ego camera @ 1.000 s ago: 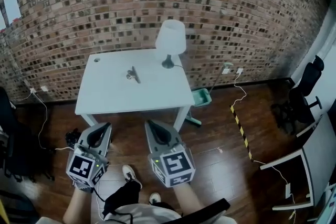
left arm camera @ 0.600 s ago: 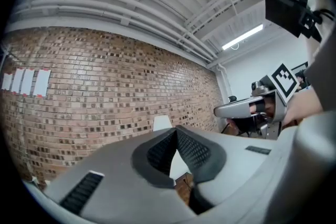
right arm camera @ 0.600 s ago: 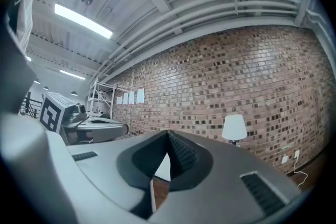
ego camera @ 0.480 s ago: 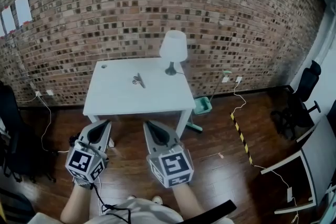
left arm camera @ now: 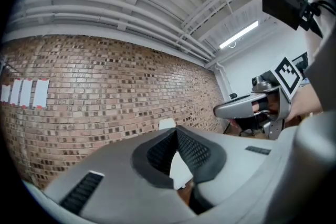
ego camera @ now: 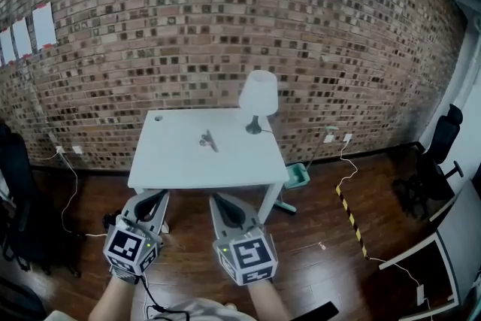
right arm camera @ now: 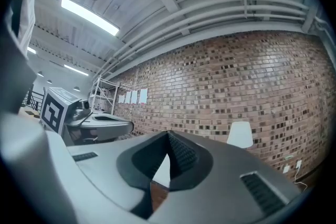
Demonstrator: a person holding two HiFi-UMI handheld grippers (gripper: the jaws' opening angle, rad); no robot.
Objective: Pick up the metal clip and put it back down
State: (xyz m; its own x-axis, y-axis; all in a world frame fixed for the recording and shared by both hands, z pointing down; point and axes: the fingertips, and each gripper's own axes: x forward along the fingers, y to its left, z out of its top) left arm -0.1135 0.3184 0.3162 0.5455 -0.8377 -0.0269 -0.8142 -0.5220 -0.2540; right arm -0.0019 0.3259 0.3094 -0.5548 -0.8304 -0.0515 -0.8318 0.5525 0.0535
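Note:
The metal clip [ego camera: 208,140] lies on the white table [ego camera: 180,165], near its middle and left of the lamp. Both grippers are held low at the bottom of the head view, well short of the table's front edge. My left gripper [ego camera: 156,196] has its jaws shut with nothing between them. My right gripper [ego camera: 223,200] is shut and empty too. In the left gripper view the left gripper [left arm camera: 175,136] points toward the brick wall, and in the right gripper view the right gripper [right arm camera: 168,139] does the same. The clip does not show in either gripper view.
A white table lamp [ego camera: 258,100] stands at the table's back right corner. The brick wall [ego camera: 225,26] is behind the table. A teal bin [ego camera: 298,175] sits on the wooden floor to the right, with cables, striped tape [ego camera: 352,222] and an office chair [ego camera: 440,154].
The head view has tilted up, so the table and clip sit lower and further right in the frame. Both grippers have dropped slightly in the frame and stay shut.

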